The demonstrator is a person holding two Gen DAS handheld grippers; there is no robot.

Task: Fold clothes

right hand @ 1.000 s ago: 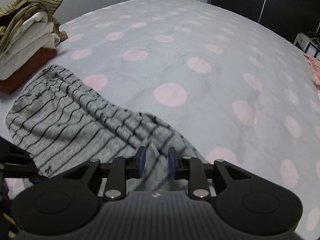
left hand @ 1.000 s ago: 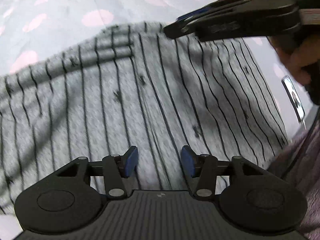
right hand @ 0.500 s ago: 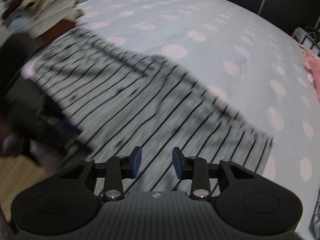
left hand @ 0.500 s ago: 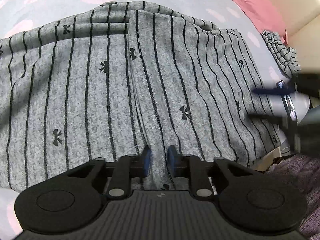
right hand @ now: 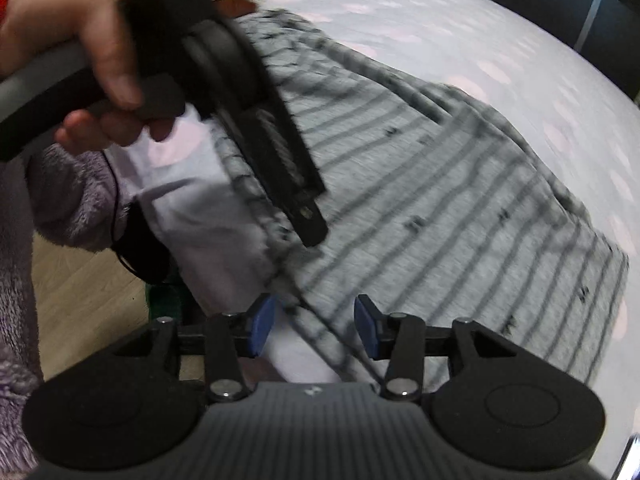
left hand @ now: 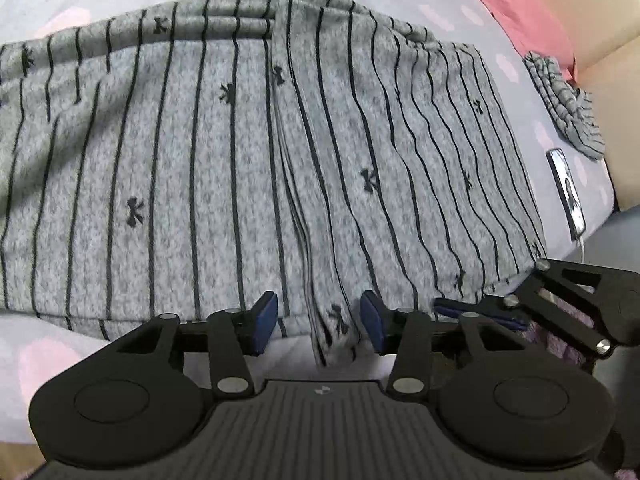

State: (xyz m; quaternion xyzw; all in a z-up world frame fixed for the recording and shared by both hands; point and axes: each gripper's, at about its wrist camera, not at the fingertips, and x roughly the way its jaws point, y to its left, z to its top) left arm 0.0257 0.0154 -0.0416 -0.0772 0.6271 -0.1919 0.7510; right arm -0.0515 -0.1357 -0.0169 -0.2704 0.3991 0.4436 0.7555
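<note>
Left gripper point(left hand: 318, 326) jaws, nearly shut half a second ago, are opening; a striped garment point(left hand: 248, 168) fold lies loose between them. Right gripper point(right hand: 315, 326), newly arrived at the near hem, also opening, cloth between jaws ungripped. Likely regrasping before the next fold.

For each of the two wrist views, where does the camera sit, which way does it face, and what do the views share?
Left wrist: sits on the left claw, looks steeply down at the grey striped garment on the dotted bedspread; blue pads opening, a fabric fold between them unpinched; right claw enters at lower right.
Right wrist: sits on the right claw, faces down across the garment's edge; pads opening; the hand holding the left claw and a fuzzy purple sleeve show.
Shared: the garment, the bedspread, each other's claw.
</note>
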